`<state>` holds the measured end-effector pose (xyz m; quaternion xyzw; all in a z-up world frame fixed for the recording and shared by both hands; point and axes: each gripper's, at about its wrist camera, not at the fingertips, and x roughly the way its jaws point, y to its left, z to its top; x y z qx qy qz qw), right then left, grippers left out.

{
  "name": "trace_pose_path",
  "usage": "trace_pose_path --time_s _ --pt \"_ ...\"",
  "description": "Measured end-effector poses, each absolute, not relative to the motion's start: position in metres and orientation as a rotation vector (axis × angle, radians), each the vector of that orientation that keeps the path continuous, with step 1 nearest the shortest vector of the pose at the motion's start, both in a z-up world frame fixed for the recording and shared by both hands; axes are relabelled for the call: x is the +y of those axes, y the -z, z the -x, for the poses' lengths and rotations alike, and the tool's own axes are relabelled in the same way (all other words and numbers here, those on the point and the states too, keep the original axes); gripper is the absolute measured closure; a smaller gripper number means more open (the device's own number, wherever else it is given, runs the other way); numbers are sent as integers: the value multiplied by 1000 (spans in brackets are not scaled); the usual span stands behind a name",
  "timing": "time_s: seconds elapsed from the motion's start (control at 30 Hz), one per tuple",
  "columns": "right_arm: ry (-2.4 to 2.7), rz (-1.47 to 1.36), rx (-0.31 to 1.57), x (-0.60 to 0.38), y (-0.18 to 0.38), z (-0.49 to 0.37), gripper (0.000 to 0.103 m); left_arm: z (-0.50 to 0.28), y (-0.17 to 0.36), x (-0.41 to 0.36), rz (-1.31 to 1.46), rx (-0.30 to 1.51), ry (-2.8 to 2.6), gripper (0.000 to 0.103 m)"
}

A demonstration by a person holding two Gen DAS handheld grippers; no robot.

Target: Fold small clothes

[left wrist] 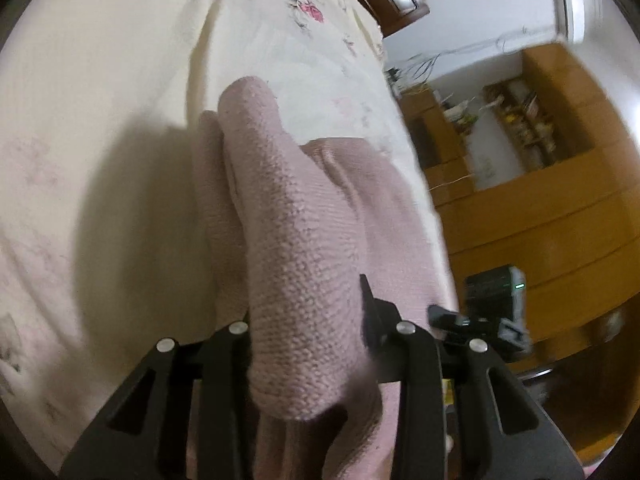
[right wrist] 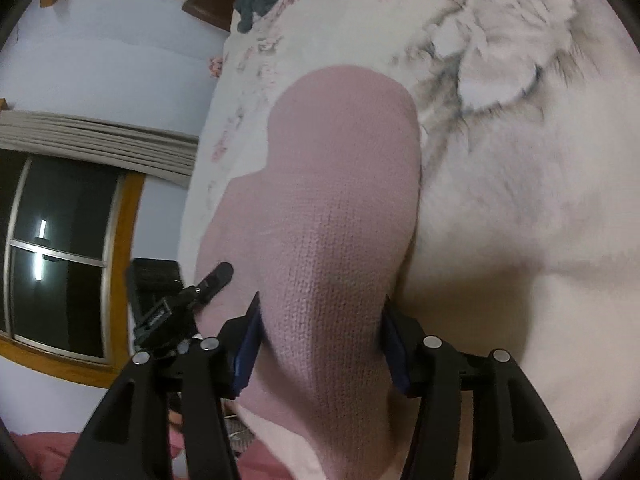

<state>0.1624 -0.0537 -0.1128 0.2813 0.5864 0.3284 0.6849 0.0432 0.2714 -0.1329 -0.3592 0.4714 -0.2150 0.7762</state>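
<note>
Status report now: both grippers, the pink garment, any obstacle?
Left gripper shut on pink knit garment. Right gripper shut on it too. Garment lifted over floral bedspread. No obstacle seen.

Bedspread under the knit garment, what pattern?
Cream bedspread with pink and grey flowers; clearest in the right wrist view.

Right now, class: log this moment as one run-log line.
stage: mid-fold | left gripper: shut on pink knit garment | right gripper: shut on same garment | surface: floral bedspread
</note>
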Motion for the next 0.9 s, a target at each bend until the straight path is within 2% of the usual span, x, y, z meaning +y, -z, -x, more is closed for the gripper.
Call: trace_pose_path --time_s 0.27,0.33,0.4,0.5,0.8,0.87,0.9 --pt "-691 -604 1271 -43 126 -149 35 -48 149 283 743 1051 409 60" --pt "-678 -603 1294 -49 124 -142 26 -48 145 286 749 1071 386 55" --pt "-678 -593 1303 -53 120 -136 25 -41 139 292 745 1080 364 54" --pt "-685 -560 1308 -57 115 -124 23 -21 121 297 719 1068 327 46" --pt "-700 -565 1339 -77 127 -77 26 48 76 271 489 984 363 42" --pt "-700 -583 1351 -77 133 -72 34 56 76 260 454 994 371 41" --pt "-700 -589 1357 -76 134 -71 44 57 80 256 428 1007 359 40"
